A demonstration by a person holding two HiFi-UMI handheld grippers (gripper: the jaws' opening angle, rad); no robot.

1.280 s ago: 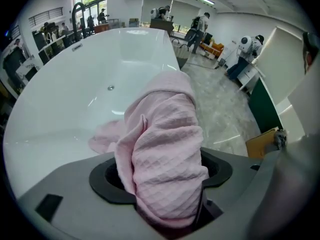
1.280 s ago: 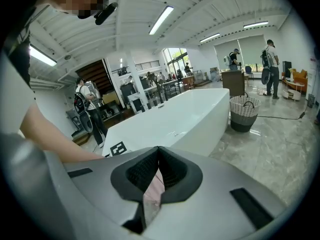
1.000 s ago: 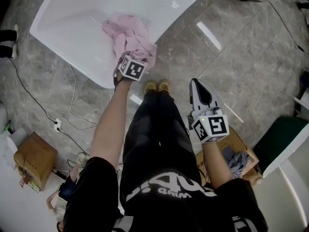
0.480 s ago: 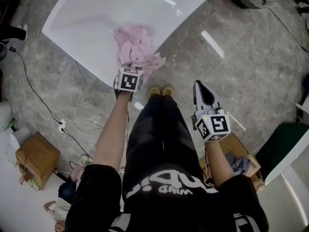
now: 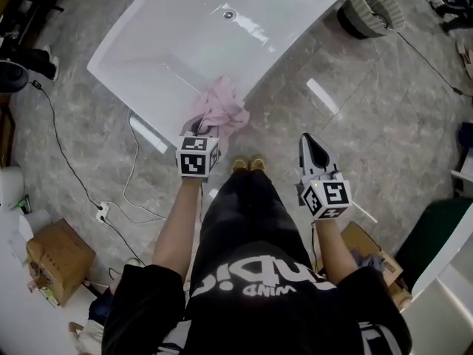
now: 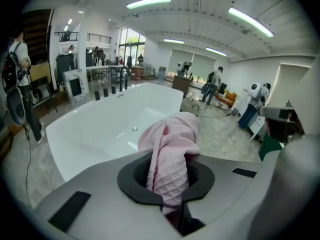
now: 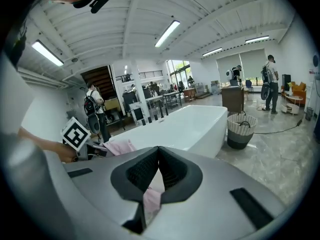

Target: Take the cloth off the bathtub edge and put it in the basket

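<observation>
cloth (image 5: 219, 111) lifted off bathtub (image 5: 159, 50) | left claw (image 6: 171, 183) just closed, clamping it | right claw (image 5: 310, 145) shut, empty

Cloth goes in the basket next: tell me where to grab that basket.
Take the basket by its top rim, from above, one jaw inside and one outside: it stands upright and open-topped, and its round body looks too wide to span.
</observation>
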